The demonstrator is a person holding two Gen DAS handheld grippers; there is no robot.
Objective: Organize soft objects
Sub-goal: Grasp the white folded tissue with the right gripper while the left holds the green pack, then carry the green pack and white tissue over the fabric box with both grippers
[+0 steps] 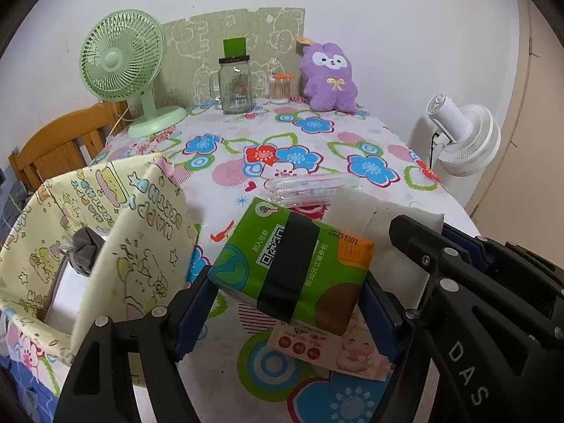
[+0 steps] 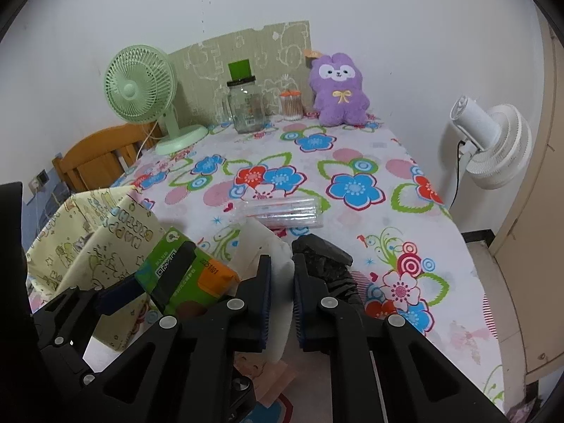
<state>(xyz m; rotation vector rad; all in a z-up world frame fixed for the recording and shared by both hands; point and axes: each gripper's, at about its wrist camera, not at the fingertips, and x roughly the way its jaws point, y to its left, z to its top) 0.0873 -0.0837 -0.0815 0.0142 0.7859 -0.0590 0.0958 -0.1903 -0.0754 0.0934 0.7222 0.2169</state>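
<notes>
we see the left hand-held gripper (image 1: 289, 303) clamped on a green tissue pack (image 1: 292, 264), its blue pads pressing the pack's two sides and a black band running across the wrapper. the pack hangs tilted above the surface (image 1: 317, 162), near its front edge, just beside a yellow fabric bin (image 1: 141, 246) that stands at the front left corner. inside the bin a grey cloth (image 1: 84, 246) lies on something white. under the held pack a pink tissue pack (image 1: 328, 349) lies flat on the flowered cloth.

the right hand-held gripper (image 2: 282, 282) is squeezed together on a white soft pack (image 2: 271, 250), the jaws almost meeting with the white wrapper pinched between them. a black crumpled object (image 2: 324, 257) lies just beside its right finger. beyond both, toward the middle of the surface, lies a clear packet of cotton swabs (image 2: 282, 211).

along the back edge stand a green fan (image 1: 123, 60), a glass jar (image 1: 236, 84), a small swab tub (image 1: 280, 88) and a purple plush toy (image 1: 328, 77). a white fan (image 1: 461, 137) stands off the right edge, a wooden chair (image 1: 63, 144) off the left.
</notes>
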